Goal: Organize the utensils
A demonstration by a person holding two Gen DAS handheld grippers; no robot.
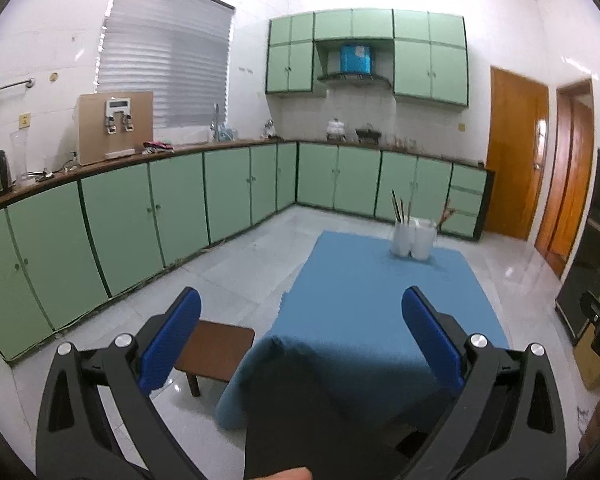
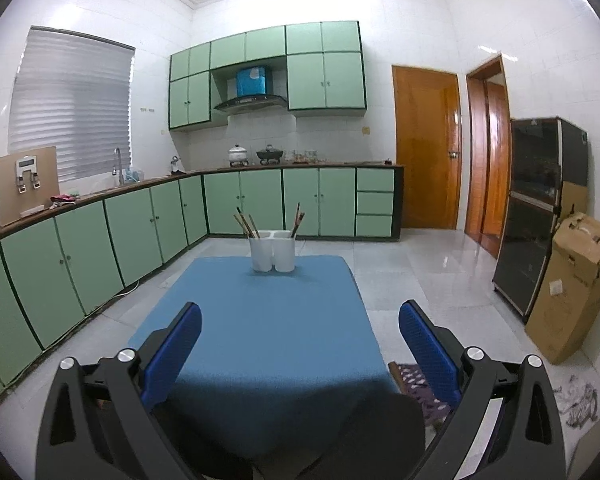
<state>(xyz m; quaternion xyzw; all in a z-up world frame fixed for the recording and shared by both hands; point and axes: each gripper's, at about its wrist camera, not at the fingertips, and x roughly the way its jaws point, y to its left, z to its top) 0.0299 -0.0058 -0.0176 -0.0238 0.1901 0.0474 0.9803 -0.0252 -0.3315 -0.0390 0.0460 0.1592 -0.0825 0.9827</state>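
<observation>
Two white plastic cups with brown wooden chopsticks stand at far end of blue table cloth, well apart from left gripper and right gripper, both wide open, holding nothing.

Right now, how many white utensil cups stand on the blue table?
2. The left cup and the right cup stand touching, side by side, at the far end of the blue table, each holding chopsticks. Nothing seems hidden behind them.
</observation>
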